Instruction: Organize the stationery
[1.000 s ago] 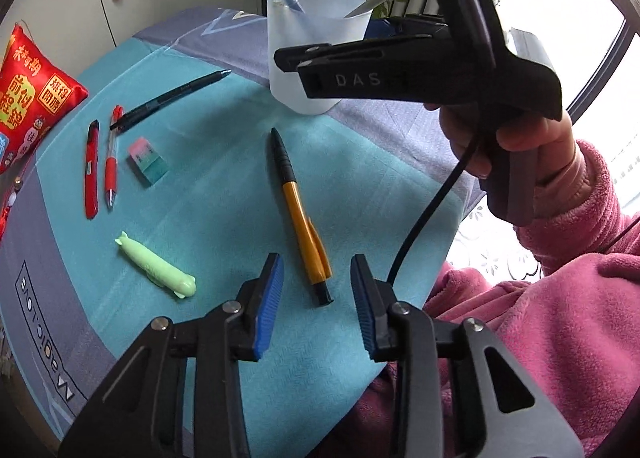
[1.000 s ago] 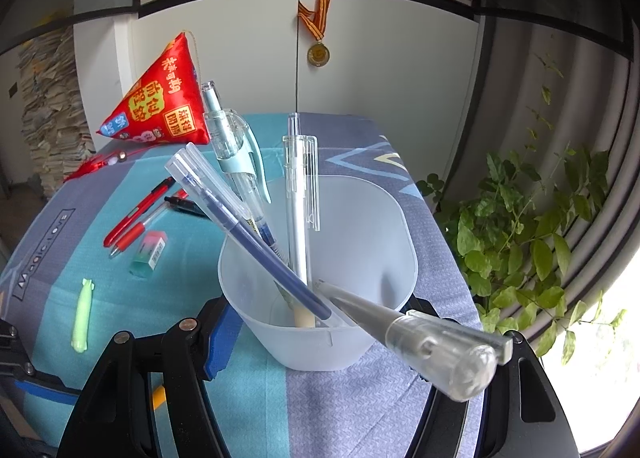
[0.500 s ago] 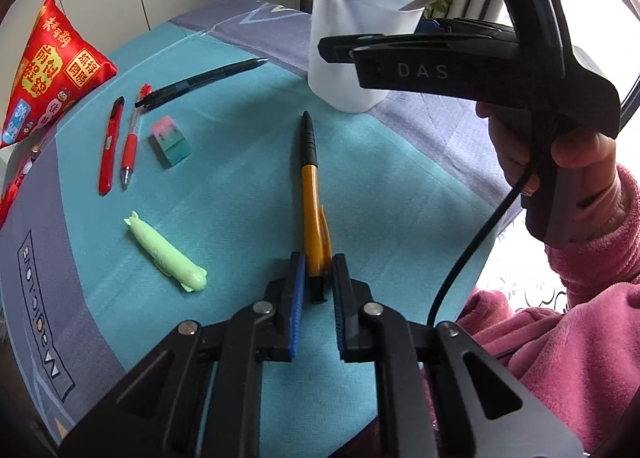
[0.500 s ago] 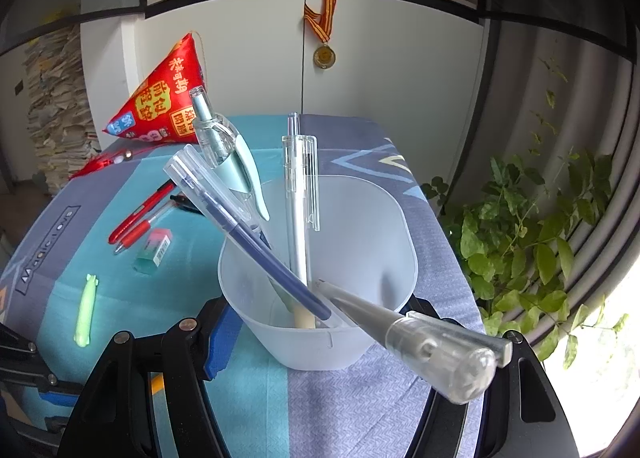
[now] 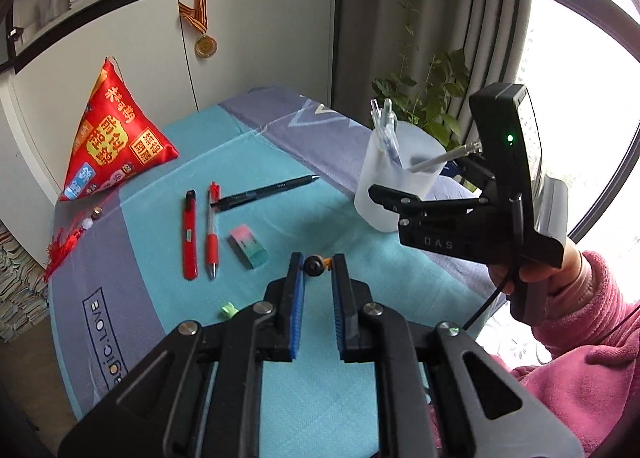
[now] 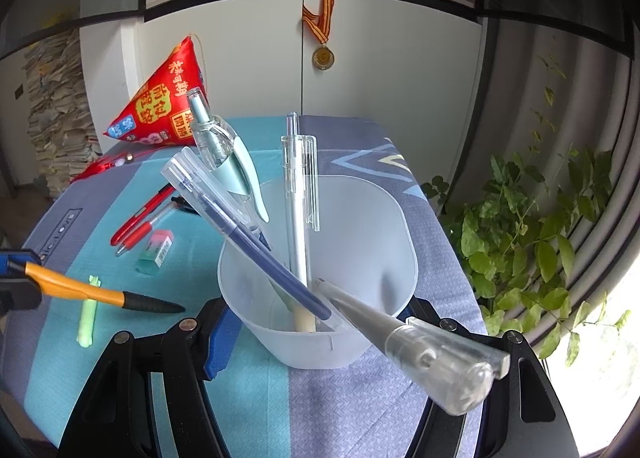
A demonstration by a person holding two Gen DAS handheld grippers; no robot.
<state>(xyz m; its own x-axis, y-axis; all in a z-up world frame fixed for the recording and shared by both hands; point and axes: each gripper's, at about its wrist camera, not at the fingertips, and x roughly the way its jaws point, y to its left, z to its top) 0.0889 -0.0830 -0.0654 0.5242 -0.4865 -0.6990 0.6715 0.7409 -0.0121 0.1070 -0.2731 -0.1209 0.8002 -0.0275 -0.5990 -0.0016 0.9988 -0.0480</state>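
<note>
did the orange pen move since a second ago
Yes. The orange pen has risen off the tablecloth in the left gripper, now hanging above the green eraser.

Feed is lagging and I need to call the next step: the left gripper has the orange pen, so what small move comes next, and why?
Probably carry the orange pen across to the frosted cup and bring it tip-down over the rim. The left gripper is shut on its rear end, clear of the cloth, and the right gripper clamps the cup, which already holds four pens.
</note>
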